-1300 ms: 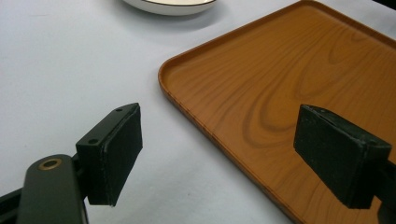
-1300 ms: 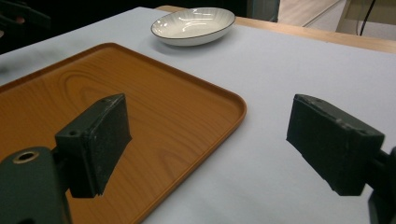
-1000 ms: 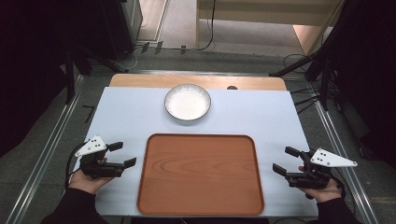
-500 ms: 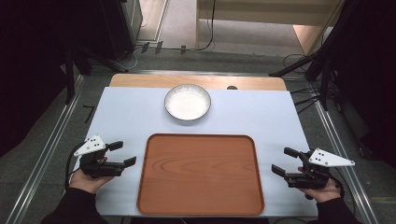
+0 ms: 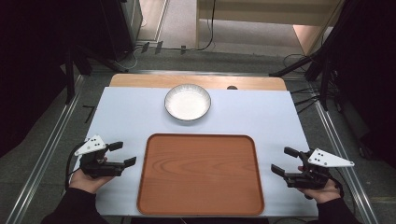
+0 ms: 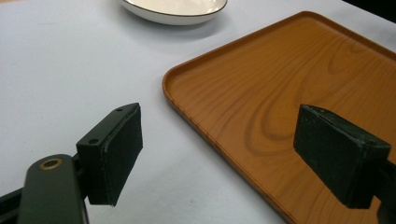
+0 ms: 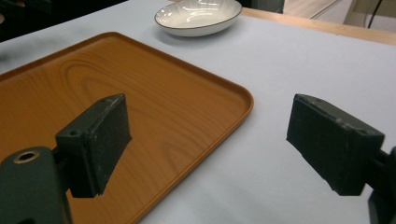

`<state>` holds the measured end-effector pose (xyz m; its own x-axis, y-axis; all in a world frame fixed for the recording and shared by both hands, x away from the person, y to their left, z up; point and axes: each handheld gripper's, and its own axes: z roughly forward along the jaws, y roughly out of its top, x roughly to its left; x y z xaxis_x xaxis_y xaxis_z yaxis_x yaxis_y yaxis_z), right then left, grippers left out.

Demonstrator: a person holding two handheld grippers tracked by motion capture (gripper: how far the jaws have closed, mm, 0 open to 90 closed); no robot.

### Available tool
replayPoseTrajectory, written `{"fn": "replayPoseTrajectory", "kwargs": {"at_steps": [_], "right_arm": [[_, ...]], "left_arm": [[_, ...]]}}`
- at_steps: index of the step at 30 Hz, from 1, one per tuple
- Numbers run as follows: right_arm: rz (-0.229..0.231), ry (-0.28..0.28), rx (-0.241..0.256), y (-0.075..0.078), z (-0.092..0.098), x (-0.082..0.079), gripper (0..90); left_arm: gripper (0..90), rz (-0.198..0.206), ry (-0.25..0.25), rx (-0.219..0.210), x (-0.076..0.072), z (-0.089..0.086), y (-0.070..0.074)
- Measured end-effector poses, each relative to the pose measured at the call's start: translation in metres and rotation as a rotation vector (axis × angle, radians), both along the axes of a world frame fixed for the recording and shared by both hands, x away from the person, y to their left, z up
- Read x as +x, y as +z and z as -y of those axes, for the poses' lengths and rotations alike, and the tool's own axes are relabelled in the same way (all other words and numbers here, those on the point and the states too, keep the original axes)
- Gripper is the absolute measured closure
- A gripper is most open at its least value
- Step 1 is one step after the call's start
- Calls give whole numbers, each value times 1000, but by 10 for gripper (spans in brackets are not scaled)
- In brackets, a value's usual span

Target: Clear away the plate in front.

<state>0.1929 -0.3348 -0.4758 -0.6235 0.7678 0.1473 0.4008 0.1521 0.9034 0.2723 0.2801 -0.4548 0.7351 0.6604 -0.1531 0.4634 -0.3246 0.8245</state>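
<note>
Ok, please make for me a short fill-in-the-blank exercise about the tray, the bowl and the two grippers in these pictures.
1. The white bowl stands on the table beyond the far edge of the wooden ____.
2. The wooden tray carries ____ on it.
3. The left gripper and the right gripper both have their jaws ____.

Missing words: tray; nothing; open

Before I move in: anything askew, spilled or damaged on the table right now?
Nothing stands out. The wooden tray lies flat and square to the table edge, with nothing on it. The white bowl sits upright beyond it, apart from it, unspilled. Left gripper and right gripper are open, holding nothing.
</note>
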Motion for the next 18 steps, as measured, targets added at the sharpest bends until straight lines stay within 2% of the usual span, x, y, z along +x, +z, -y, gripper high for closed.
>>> {"fn": "replayPoseTrajectory", "kwargs": {"at_steps": [6,9,12,18], "right_arm": [[34,23,11,2,0,-1,132],[20,17,6,1,0,-1,142],[23,62,16,3,1,-1,143],[14,67,17,2,1,-1,143]], "left_arm": [[166,6,-5,0,-1,0,0],[167,6,-4,2,-1,0,0],[168,5,-5,6,-1,0,0],[168,2,-5,7,0,0,0]]}}
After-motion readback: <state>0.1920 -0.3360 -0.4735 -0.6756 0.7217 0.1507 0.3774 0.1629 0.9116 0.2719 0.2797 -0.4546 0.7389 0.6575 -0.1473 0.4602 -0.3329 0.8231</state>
